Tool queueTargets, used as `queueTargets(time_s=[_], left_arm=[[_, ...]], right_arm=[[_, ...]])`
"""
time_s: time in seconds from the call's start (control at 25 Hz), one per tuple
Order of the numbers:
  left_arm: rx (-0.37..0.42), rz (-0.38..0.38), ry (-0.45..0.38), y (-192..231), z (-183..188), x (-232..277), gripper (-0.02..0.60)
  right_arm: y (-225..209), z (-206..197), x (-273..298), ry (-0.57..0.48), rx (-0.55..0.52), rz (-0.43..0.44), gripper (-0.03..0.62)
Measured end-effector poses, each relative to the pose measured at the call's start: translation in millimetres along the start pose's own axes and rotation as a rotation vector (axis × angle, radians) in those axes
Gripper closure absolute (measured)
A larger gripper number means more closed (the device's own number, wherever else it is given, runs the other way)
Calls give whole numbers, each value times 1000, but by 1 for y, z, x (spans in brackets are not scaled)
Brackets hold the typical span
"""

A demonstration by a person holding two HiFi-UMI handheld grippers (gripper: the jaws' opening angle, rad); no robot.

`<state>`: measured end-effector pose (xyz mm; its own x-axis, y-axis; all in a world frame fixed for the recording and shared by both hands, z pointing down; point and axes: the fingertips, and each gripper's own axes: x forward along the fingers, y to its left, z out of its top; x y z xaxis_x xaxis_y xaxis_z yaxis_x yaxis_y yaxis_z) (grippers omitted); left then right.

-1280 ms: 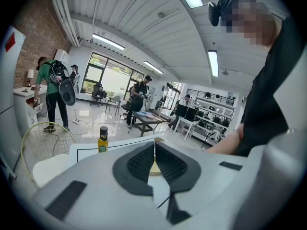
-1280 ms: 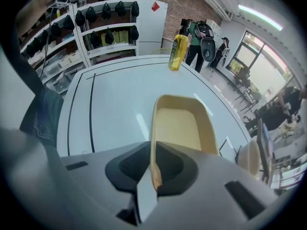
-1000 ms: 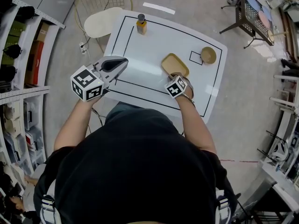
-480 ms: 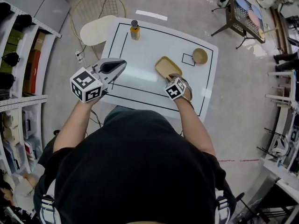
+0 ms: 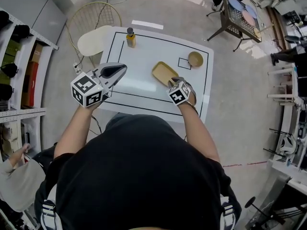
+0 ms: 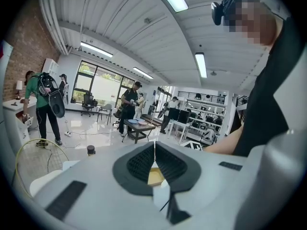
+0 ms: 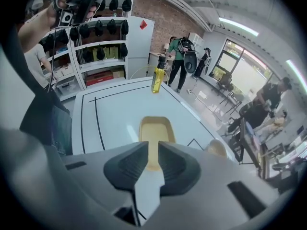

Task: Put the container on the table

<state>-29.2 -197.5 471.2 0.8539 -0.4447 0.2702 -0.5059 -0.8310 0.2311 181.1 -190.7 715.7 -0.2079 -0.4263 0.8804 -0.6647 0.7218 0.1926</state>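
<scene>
The yellow container (image 5: 165, 73) is seen lying flat on the white desk (image 5: 144, 51), near the front and inside the black lines. Its near end seems to be pinched by the right gripper (image 5: 173, 82), with the 2 jaws drawn in on the thin rim and only a small gap left. The left gripper (image 5: 119, 70) is held up beside the desk, clamped tight on nothing. The container is thought to be light and stiff, like a plastic tray. Its smooth sides could slip, so it is best held by the rim at 1 short end. It is not thought to break easily. As it seems to rest on the desk, only the letting go may be left. In the head view the whole desk is shown, with a bottle (image 5: 130, 37) at the far edge and a small bowl (image 5: 195, 59) to the right. Only in the right gripper view is the rim shown between the jaws. In the head view that spot is too small to be made out.
</scene>
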Motion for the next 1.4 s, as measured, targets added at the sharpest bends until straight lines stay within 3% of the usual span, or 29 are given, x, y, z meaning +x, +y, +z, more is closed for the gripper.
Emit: queueTargets(time_s=[0.8,1.4], left_arm=[[82,-68,-5,-44,27,17,572],[116,-91,-10,-67,38,17,574]], right_arm=[[-80,7,-126,-199,166,-220,536],[-89,5,-200,-296,210,-314,545]])
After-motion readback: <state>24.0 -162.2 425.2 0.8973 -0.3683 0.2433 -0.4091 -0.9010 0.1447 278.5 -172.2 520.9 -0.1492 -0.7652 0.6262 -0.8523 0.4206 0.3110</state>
